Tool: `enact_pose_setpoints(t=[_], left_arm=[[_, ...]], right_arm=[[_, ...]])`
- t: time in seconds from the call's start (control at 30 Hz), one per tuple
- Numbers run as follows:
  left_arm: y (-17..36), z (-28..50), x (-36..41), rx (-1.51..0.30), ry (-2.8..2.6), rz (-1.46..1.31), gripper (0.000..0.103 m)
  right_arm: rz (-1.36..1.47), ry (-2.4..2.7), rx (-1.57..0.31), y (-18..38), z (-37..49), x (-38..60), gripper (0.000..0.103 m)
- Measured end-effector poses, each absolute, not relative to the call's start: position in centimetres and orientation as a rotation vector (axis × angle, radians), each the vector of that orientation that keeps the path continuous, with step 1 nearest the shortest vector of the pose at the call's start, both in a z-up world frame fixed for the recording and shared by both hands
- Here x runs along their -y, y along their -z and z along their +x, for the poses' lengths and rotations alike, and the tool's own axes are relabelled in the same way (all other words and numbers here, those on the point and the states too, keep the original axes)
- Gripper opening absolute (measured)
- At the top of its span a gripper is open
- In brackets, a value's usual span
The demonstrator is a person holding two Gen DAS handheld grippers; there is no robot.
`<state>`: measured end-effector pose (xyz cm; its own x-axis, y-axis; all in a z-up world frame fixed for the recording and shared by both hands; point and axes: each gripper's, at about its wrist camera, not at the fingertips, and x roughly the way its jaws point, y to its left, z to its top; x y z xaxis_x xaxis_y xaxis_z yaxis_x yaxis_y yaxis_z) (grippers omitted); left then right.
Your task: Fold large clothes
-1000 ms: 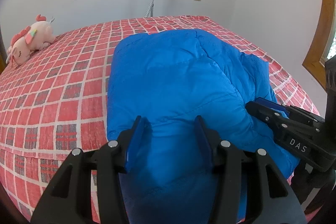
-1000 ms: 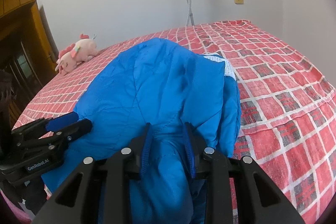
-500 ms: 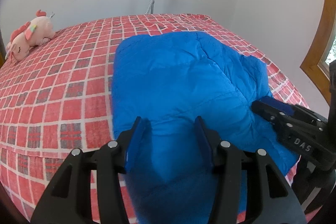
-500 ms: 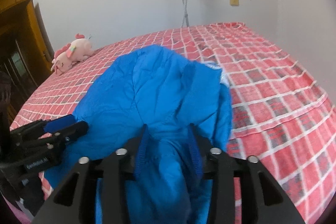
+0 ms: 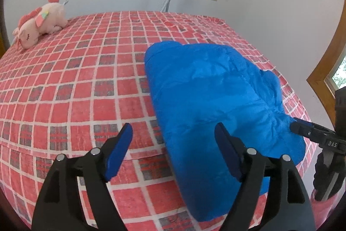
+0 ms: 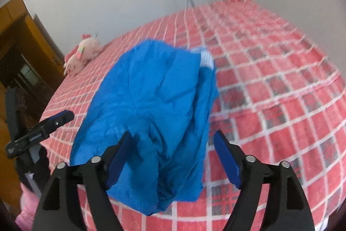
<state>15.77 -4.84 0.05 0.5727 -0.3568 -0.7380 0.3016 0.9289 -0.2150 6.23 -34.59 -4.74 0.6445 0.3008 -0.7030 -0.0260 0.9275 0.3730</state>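
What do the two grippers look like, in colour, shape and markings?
Both are alike. The left gripper and the right gripper have black, angular plastic arms with silver round bolts at the joints. Each finger carries a flat blue pad. White letters "DAS" mark the side of the right one, seen from the left camera.

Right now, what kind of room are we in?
Most likely a bedroom. A bed with a red checked cover fills the view, a pink plush toy lies near its far edge, and a blue jacket is spread on it for folding.
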Motion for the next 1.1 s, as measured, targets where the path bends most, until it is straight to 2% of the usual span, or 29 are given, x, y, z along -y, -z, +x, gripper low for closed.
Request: enact_pose_setpoints(t=[0.23, 0.53, 0.57, 0.6, 0.63, 0.73, 0.8, 0.83, 0.9, 1.1], left_arm=[[2.7, 17.1, 5.5, -0.988, 0.468, -0.100, 0.084], [5.0, 18.5, 7.9, -1.042, 0.565, -0.144, 0.090], [5.2, 18.6, 8.1, -1.040, 0.566, -0.151, 0.090], [5.3, 18.6, 8.3, -1.036, 0.567, -0.157, 0.089], [5.2, 18.5, 8.4, -1.028, 0.569, -0.160, 0.086], [4.6, 18.0, 8.3, -0.999, 0.579, -0.173, 0.070], [4.1, 17.6, 8.0, -0.968, 0.585, -0.183, 0.055], [3.8, 17.4, 7.9, -0.954, 0.587, -0.191, 0.052], [3.2, 16.9, 7.7, -0.925, 0.593, -0.198, 0.044], [1.0, 16.0, 7.4, -0.833, 0.607, -0.193, 0.036]], right_arm=[[0.372, -0.224, -0.990, 7.7, 8.1, 34.5, 0.095], [0.454, -0.326, -1.052, 10.8, 9.8, 34.5, 0.095], [0.466, -0.339, -1.052, 11.0, 10.0, 34.6, 0.092], [0.481, -0.357, -1.048, 11.2, 10.0, 34.7, 0.087], [0.504, -0.390, -1.038, 11.2, 9.9, 34.8, 0.078], [0.489, -0.416, -1.011, 10.7, 9.4, 34.9, 0.065], [0.445, -0.409, -0.976, 9.8, 8.8, 34.5, 0.057], [0.419, -0.408, -0.952, 9.3, 8.5, 34.3, 0.053], [0.398, -0.411, -0.927, 8.7, 8.1, 34.2, 0.051], [0.301, -0.400, -0.844, 6.4, 7.5, 33.0, 0.047]])
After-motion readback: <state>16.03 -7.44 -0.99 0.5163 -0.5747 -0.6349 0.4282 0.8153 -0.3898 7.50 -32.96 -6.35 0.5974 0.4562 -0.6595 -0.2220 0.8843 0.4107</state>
